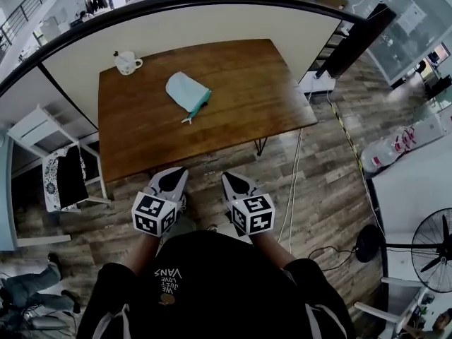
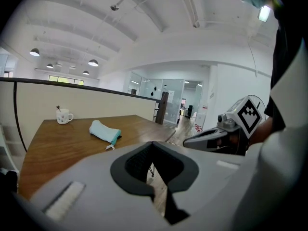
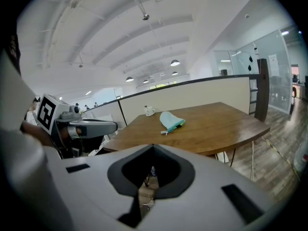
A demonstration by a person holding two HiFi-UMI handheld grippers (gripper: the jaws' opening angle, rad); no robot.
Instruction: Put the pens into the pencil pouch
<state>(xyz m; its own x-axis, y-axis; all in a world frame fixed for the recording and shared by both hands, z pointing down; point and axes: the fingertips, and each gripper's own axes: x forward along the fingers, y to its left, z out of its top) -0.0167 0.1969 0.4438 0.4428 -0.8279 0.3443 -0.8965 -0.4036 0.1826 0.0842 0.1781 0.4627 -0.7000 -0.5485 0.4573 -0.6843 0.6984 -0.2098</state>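
Observation:
A pale blue pencil pouch (image 1: 186,90) lies near the middle of the brown wooden table (image 1: 240,111), its teal zipper end towards me. The pouch (image 2: 103,131) also shows in the left gripper view, and the pouch (image 3: 171,121) in the right gripper view. I see no loose pens on the table. My left gripper (image 1: 176,173) and right gripper (image 1: 230,178) hover side by side just off the table's near edge, both shut with nothing in them. Seen along its own jaws, the left gripper (image 2: 152,143) points at the table, and so does the right gripper (image 3: 153,146).
A white mug (image 1: 127,63) stands at the table's far left corner. A cream partition (image 1: 212,23) backs the table. A white chair (image 1: 49,154) is at the left. At the right are a white desk (image 1: 417,182), a floor fan (image 1: 432,244) and cables on the wood floor.

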